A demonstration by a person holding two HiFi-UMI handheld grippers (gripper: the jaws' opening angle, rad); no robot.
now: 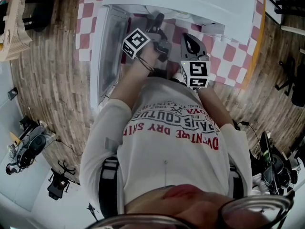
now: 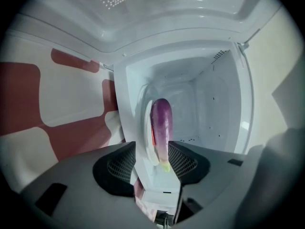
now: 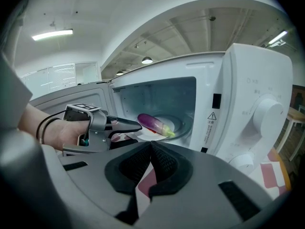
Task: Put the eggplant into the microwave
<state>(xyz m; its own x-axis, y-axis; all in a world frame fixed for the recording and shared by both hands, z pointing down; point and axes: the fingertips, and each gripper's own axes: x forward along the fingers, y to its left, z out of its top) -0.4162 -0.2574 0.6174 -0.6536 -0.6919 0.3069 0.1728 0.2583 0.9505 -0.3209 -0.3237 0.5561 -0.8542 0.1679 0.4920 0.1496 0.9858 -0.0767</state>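
Jaws, left gripper (image 2: 152, 150): spread wide, pads not pressing the eggplant (image 2: 161, 123) seen between them | jaws, right gripper (image 3: 150, 146): closed together, empty, outside the opening | eggplant: lying on the white turntable plate (image 3: 181, 123) | plate: inside the microwave (image 3: 257, 94), door open

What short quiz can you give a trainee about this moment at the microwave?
1. True or false: the long purple eggplant lies inside the open white microwave oven.
2. Choose one. The jaws of the left claw are: A) apart, not pressing on anything; B) closed on the eggplant; C) hidden in every view.
3. Short answer: on what does the eggplant rest?

Key
1. True.
2. A.
3. On a round white plate in the oven.
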